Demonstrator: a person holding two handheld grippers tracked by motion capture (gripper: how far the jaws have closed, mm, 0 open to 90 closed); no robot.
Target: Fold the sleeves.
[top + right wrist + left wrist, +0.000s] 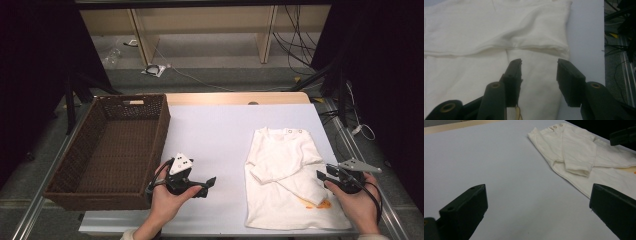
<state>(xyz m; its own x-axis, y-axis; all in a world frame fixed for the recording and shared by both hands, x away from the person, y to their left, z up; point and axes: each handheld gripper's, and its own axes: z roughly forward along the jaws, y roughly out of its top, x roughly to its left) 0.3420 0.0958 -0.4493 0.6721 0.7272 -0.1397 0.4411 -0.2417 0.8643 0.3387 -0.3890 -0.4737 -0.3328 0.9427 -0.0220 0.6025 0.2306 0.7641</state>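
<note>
Over the white garment (287,175) (no readable label) the right gripper (539,67) gapes, left gripper (210,182) likewise.

White table surface (220,145): covers most of the tabletop, with a strip of wood along the far edge.

Woven brown basket (107,150): rectangular, at the left edge of the table.

White baby shirt (287,175): lies flat on the right half, neck with snaps toward the far side, sleeves folded across the body, an orange mark near the lower right.

Left gripper (210,182): held in the left hand (167,200), just beside the basket's near right corner, jaws spread and pointing right over bare surface.

Right gripper (321,176): held in the right hand (357,202), at the shirt's right edge, jaws pointing left over the cloth.

Floor beyond: cables and wooden shelving.
</note>
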